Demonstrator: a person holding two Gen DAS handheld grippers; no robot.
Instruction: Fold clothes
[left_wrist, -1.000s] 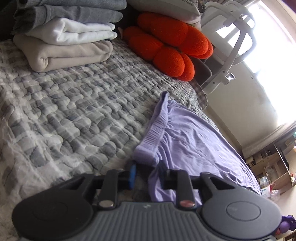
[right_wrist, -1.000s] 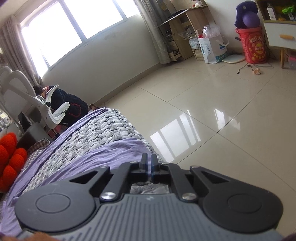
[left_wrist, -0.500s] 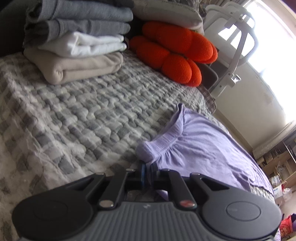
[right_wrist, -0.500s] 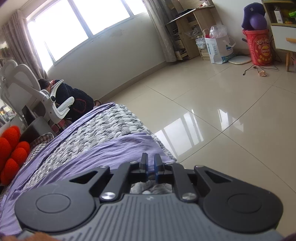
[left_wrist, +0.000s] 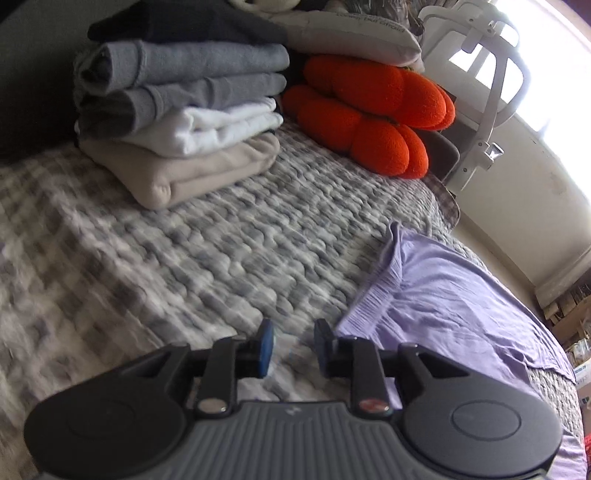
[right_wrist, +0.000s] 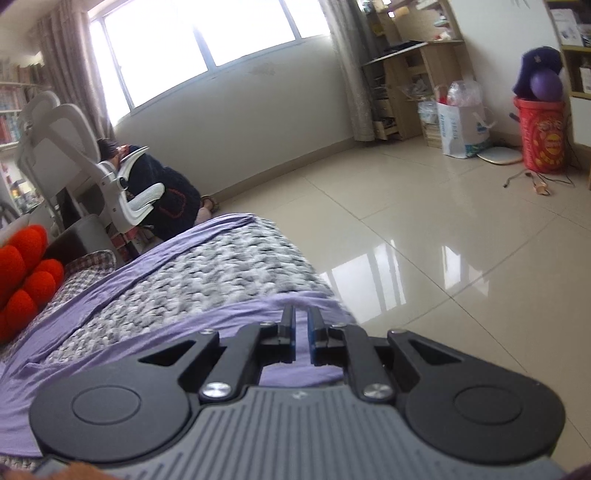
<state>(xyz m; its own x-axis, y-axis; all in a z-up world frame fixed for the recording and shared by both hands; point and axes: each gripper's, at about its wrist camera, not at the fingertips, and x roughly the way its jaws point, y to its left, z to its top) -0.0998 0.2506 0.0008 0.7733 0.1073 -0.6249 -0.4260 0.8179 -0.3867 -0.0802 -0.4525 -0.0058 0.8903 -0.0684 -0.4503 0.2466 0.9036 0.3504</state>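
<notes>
Over the bed, left wrist view: left gripper (left_wrist: 291, 341) hangs above the grey-and-white quilt (left_wrist: 207, 258); its jaws are opening, with only quilt showing between them.
Change, left side: half a second ago the jaws were nearly shut at the ribbed corner of the lavender garment (left_wrist: 454, 306); now that corner lies free, just right of the fingertips, and nothing is gripped.
Garment position: spread flat along the bed's right-hand edge, ribbed hem toward the middle of the quilt.
Right gripper (right_wrist: 301, 325): jaws a narrow slit apart over the garment's far end (right_wrist: 236, 317) at the bed's floor-side edge; no cloth seen pinched between the pads.
Change, right side: a second ago the jaws were pressed together; the slit matches the frame half a second ago.
Far corner of the bed: folded stack (left_wrist: 177, 110) of beige, white, grey and dark items; orange cushion (left_wrist: 373, 114) beside it.
Legible writing: grey pillow (left_wrist: 351, 33) above the cushion bears printed text, too small to read; red bucket (right_wrist: 543, 136) and white bag (right_wrist: 458, 125) on the floor carry printing, unreadable.
Background: person (right_wrist: 162, 188) seated behind a white chair (right_wrist: 74, 158).
</notes>
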